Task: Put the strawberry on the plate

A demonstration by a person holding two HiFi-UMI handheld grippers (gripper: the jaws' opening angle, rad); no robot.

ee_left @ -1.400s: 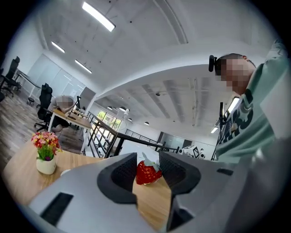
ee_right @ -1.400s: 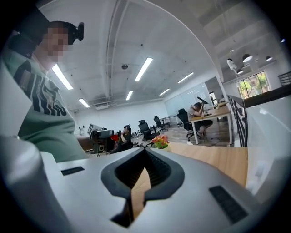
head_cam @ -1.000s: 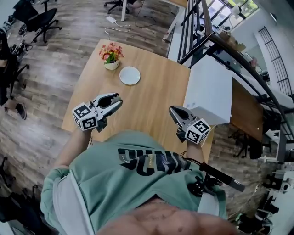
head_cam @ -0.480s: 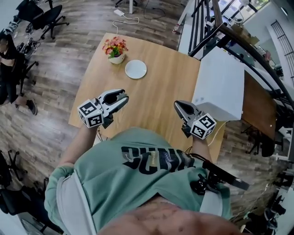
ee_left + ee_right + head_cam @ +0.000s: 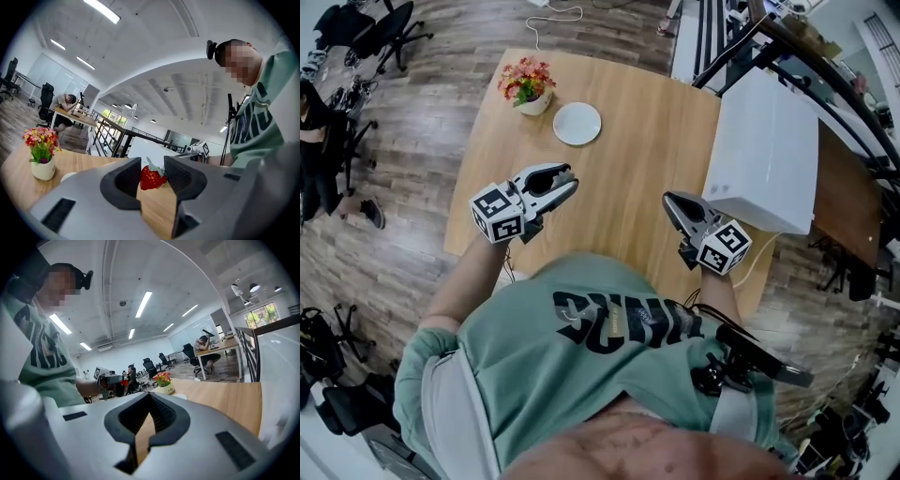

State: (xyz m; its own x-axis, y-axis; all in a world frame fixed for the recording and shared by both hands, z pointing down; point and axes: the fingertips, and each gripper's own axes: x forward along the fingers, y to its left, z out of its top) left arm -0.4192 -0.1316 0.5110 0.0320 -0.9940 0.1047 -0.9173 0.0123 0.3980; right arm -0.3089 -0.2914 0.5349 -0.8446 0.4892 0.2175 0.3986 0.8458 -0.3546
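A red strawberry [image 5: 151, 178] with a green cap sits pinched between the pads of my left gripper [image 5: 153, 165], held above the wooden table [image 5: 628, 178]. In the head view my left gripper [image 5: 565, 181] hovers over the table's near left part, pointing toward the small white plate [image 5: 577, 124], which lies a short way beyond it. My right gripper [image 5: 671, 201] hangs over the near right part of the table, its jaws shut with nothing between them. From the right gripper view, the left gripper [image 5: 107, 380] shows far off with a red spot at its tip.
A pot of red and yellow flowers [image 5: 525, 82] stands just left of the plate. A large white box [image 5: 766, 150] fills the table's right side. Office chairs [image 5: 366, 28] and a seated person stand on the wood floor to the left.
The head view has drifted, so the table sits higher in the picture. Both grippers keep about the same places over the table. The left stays closed on the strawberry.
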